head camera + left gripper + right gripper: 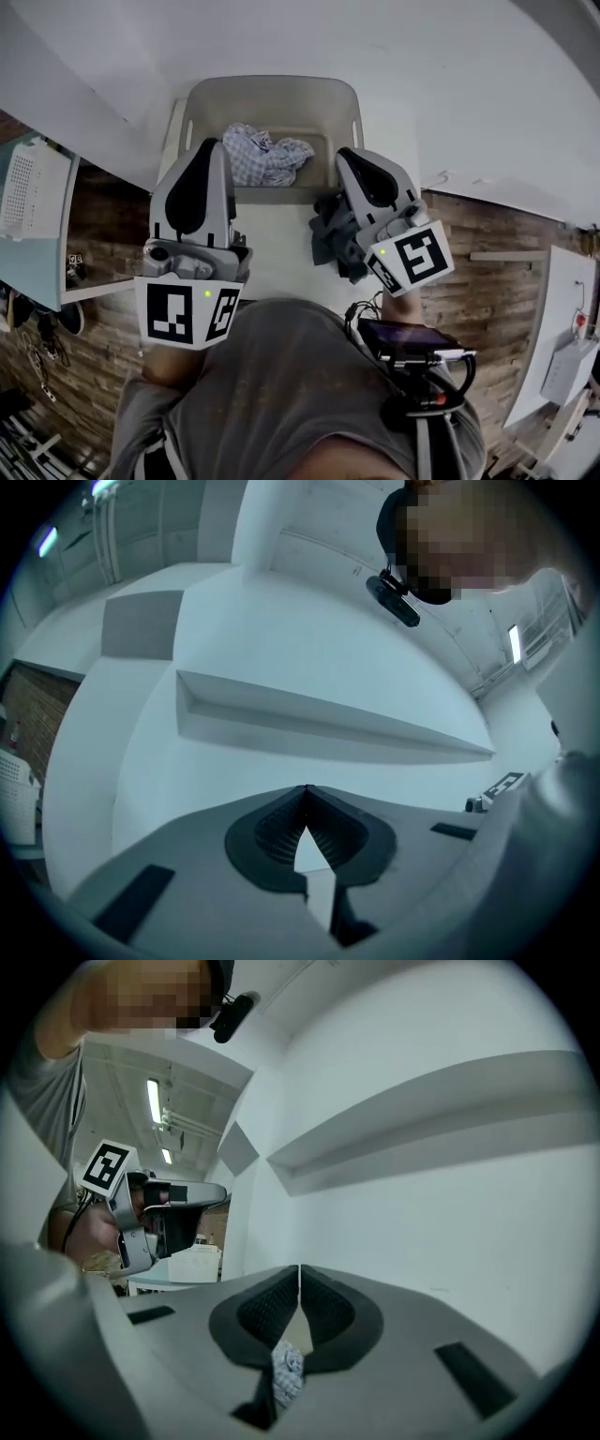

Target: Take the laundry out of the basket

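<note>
Laundry: checked cloth [262,155] lies in basket [202,103], just ahead of your tools. Left tool [305,791] clenched, empty. Right tool [299,1269] clenched; cloth shows low in its gap, maybe snagged. Dark garment [330,234] beside it looks already unloaded.

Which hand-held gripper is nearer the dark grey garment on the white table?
Right. The right hand-held gripper is just beside the dark grey garment; the left hand-held gripper is across the table.

We see a pale, open-topped basket [281,101] standing upright on the white table [277,255], with a crumpled blue-and-white checked cloth [262,155] heaped against its near wall. A dark grey garment [325,234] lies bunched on the table, just outside the basket's near right corner.
</note>
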### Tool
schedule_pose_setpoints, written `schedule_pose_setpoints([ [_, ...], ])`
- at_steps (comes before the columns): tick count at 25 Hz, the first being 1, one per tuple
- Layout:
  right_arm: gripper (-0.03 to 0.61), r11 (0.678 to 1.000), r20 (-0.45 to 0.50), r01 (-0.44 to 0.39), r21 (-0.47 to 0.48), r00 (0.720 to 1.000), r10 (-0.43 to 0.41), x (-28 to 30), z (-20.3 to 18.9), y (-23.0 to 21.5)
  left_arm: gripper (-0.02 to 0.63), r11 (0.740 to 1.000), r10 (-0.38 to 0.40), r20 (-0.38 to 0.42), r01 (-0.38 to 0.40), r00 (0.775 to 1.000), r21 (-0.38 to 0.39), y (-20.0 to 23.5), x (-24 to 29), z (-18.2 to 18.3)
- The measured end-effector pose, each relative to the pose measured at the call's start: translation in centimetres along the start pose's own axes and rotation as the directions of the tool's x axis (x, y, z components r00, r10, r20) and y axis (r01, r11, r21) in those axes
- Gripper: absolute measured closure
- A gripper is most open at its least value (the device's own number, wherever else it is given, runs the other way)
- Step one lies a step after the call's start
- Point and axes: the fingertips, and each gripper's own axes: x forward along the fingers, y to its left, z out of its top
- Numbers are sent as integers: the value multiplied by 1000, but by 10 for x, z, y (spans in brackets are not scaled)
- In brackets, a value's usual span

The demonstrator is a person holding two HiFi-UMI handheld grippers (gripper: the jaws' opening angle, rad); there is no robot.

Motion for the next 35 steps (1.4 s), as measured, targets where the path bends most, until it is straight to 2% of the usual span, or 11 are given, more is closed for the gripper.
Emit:
schedule_pose_setpoints([
  [7,565,996,37,-87,-27,995,88,33,18,17,606,995,72,-3,-71,997,71,28,-10,4],
  [14,565,993,38,-113,-31,993,115,49,21,21,606,995,95,-8,-95,995,15,43,-7,-1],
  [19,565,995,33,-98,-27,995,99,47,18,17,606,995,101,-17,-101,995,-10,47,-2,-6],
  [30,565,999,68,-5,32,998,3,39,21,-9,606,999,29,-13,-29,999,19,42,38,3],
  [35,565,998,100,39,56,994,-45,42,24,-21,606,1000,11,-42,-10,999,17,44,60,-9],
])
